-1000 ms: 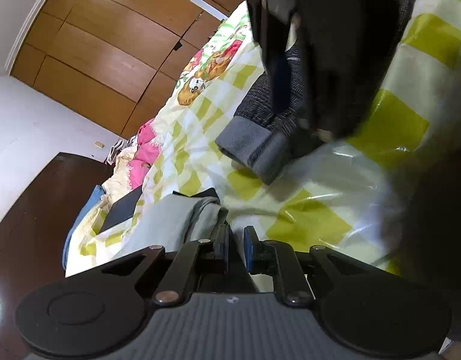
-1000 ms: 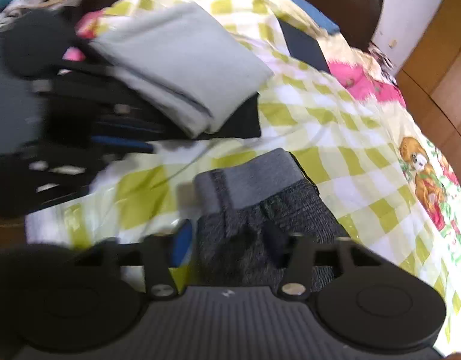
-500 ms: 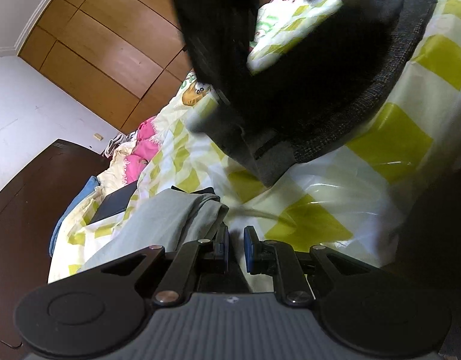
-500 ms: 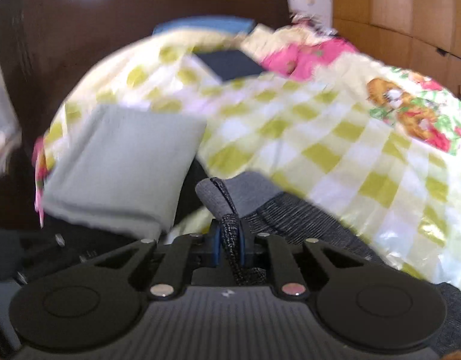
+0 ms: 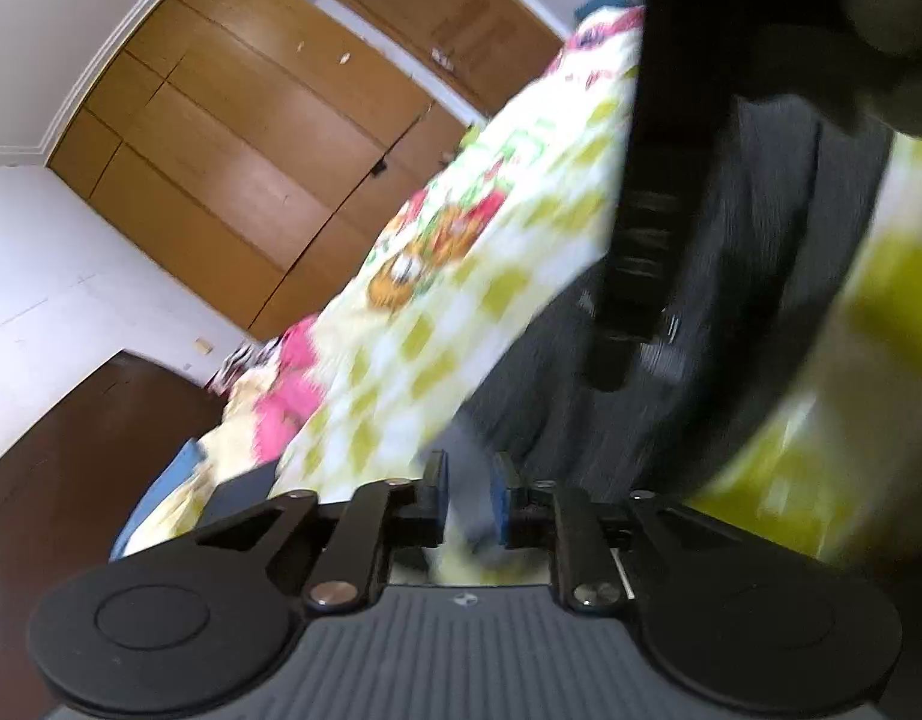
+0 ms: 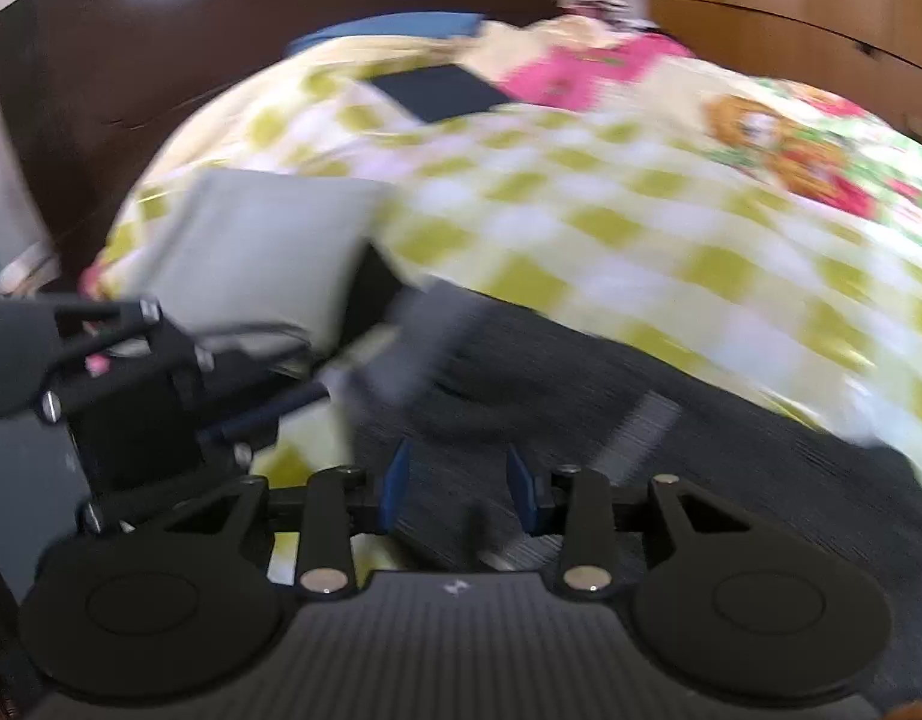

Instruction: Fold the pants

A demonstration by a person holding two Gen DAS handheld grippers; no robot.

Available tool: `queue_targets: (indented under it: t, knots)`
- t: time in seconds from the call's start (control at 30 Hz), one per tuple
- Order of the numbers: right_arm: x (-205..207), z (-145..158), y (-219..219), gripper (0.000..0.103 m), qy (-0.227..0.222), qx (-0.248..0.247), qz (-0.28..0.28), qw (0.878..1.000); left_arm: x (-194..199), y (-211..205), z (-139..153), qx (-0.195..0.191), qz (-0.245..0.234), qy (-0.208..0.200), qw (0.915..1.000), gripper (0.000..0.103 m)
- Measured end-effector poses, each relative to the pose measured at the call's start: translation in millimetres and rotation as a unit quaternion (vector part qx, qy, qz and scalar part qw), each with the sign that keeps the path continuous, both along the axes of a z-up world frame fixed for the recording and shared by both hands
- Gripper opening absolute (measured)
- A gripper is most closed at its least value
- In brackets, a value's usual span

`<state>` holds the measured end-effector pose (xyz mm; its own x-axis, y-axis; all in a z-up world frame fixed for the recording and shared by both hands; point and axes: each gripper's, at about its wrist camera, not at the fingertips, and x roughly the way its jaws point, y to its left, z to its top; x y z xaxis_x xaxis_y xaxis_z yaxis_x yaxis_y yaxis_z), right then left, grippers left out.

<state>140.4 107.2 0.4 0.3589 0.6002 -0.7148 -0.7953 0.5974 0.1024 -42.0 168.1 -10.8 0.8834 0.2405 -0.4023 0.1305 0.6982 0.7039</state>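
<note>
Dark grey knit pants (image 6: pixel 581 408) with a lighter grey band (image 6: pixel 419 342) lie on the yellow-checked bed cover (image 6: pixel 641 210). My right gripper (image 6: pixel 458 486) hovers over them. Its jaws are opening, the pads stand wide apart, and the cloth lies below them untouched. My left gripper (image 5: pixel 470 501) has the grey band (image 5: pixel 470 480) between its blue pads. Its jaws are opening too, and the blur hides any pressing. In the right wrist view the left gripper (image 6: pixel 317 396) reaches in from the left to the band's edge. The right gripper (image 5: pixel 611 360) hangs over the pants (image 5: pixel 761 240) in the left wrist view.
A folded light grey garment (image 6: pixel 263 246) lies on a black one (image 6: pixel 371 282) left of the pants. A dark flat item (image 6: pixel 437 90) rests farther up the bed. A dark headboard (image 6: pixel 161 60) stands behind, and wooden wardrobe doors (image 5: pixel 251 150) line the wall.
My right gripper let go of the pants fold it pinched, and its pads spread apart. My left gripper left the light grey stack and moved to the pants' band.
</note>
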Motion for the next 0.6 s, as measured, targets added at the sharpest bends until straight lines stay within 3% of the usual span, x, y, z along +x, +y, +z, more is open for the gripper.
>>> queue_targets:
  t: [0.1, 0.17, 0.23, 0.3, 0.33, 0.4, 0.47, 0.6]
  knots:
    - [19, -10, -40, 0.038, 0.013, -0.017, -0.057, 0.998, 24, -22, -11, -0.018, -0.015, 0.024, 0.9994, 0.035]
    - [30, -13, -67, 0.038, 0.029, -0.017, -0.086, 0.996, 39, -30, -27, -0.034, -0.017, 0.090, 0.9952, 0.035]
    - [39, -11, -95, 0.038, 0.035, -0.015, -0.106, 0.994, 41, -38, -42, -0.014, -0.023, 0.116, 0.9929, 0.023]
    - [52, -3, -126, 0.040, 0.040, -0.006, -0.130, 0.991, 40, -48, -41, 0.025, -0.028, 0.118, 0.9923, 0.023]
    - [58, 1, -142, 0.044, 0.039, 0.002, -0.143, 0.989, 41, -52, -34, 0.025, -0.030, 0.117, 0.9924, 0.028]
    - [76, 12, -173, 0.048, 0.027, 0.007, -0.177, 0.984, 47, -58, -17, 0.007, -0.032, 0.114, 0.9930, 0.035]
    - [100, 20, -199, 0.050, 0.011, 0.004, -0.213, 0.977, 58, -71, 0, -0.008, -0.042, 0.102, 0.9938, 0.036]
    - [168, 26, -240, 0.062, 0.012, -0.009, -0.291, 0.956, 89, -110, 13, -0.031, -0.095, 0.080, 0.9918, 0.041]
